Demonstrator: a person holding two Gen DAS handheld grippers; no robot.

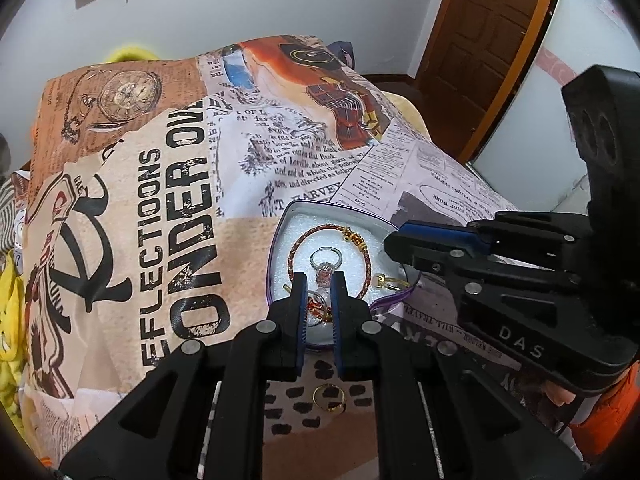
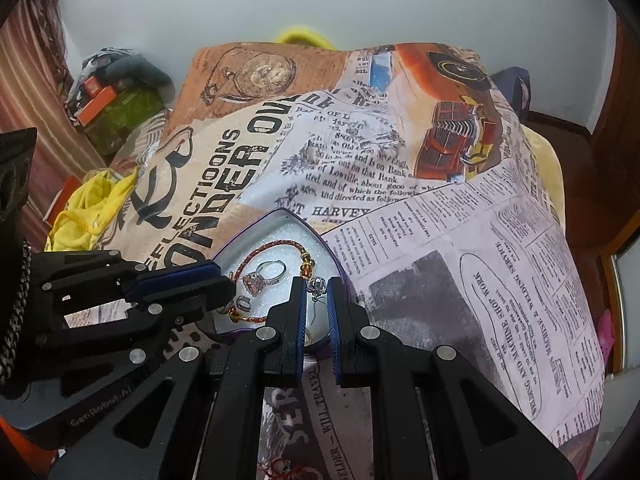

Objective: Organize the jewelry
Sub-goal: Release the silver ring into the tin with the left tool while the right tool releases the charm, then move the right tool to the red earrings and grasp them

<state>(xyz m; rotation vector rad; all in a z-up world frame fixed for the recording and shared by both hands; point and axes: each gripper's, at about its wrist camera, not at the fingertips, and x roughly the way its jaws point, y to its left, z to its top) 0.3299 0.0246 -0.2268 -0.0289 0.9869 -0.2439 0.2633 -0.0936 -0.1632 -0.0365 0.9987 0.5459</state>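
A heart-shaped tin box point(image 1: 280, 216) point(image 2: 280, 213) with white lining lies on the printed cloth. In it lie a red braided bracelet point(image 1: 320, 229) point(image 2: 276, 245), a silver ring with a pink stone point(image 1: 326, 260) point(image 2: 266, 274) and a gold ring point(image 1: 390, 280). My left gripper point(image 1: 319, 280) is over the box, its jaws a little apart around a small red and gold piece point(image 1: 317, 306). My right gripper point(image 2: 317, 286) is over the box's right side, its jaws slightly apart with a silver earring point(image 2: 317, 285) at the tips. A gold ring point(image 1: 329, 398) lies on the cloth below the left gripper.
The printed newspaper-pattern cloth point(image 1: 160, 200) point(image 2: 440, 280) covers a raised surface. A red trinket point(image 2: 282, 468) lies on the cloth near the right gripper's base. Yellow fabric point(image 2: 88, 208) and boxes point(image 2: 100, 100) lie at the left. A wooden door point(image 1: 480, 32) stands at the back right.
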